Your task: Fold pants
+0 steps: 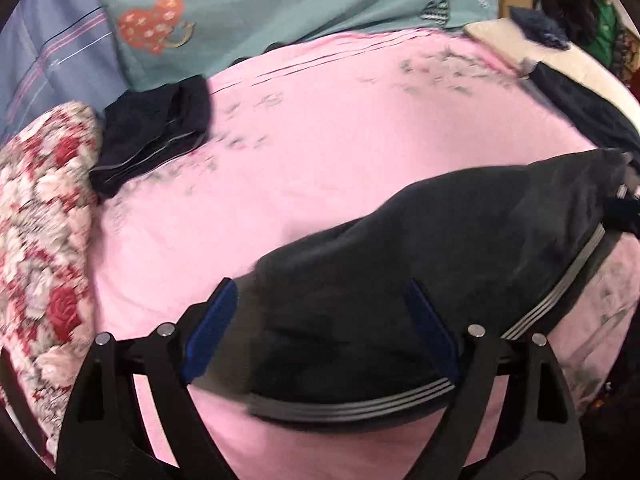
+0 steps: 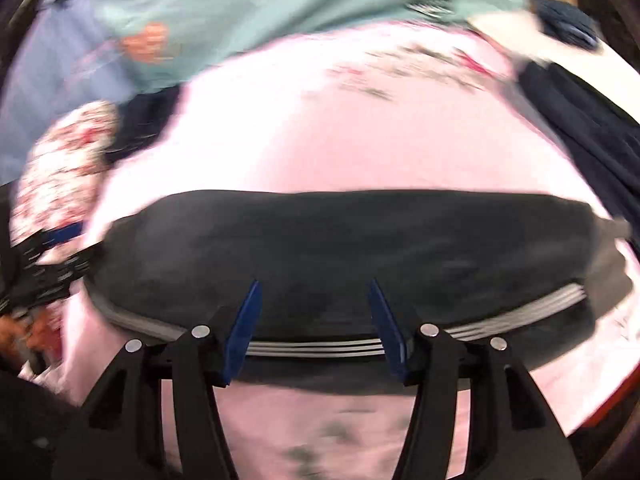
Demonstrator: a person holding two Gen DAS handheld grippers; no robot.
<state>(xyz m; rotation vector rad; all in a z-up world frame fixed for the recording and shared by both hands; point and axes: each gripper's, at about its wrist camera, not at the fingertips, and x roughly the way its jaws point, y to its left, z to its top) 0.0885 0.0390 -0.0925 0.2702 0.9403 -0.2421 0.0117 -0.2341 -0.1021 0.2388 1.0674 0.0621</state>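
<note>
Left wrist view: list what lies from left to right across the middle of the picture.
Floral quilt → small folded dark garment → bare pink sheet → dark pants with grey side stripes.

Pink sheeted bed carries dark striped pants and folded clothes.

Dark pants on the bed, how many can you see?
3: striped pants in front of the open tongs, a folded pair far left by the floral quilt, another dark garment at the right edge, possibly pants.
</note>
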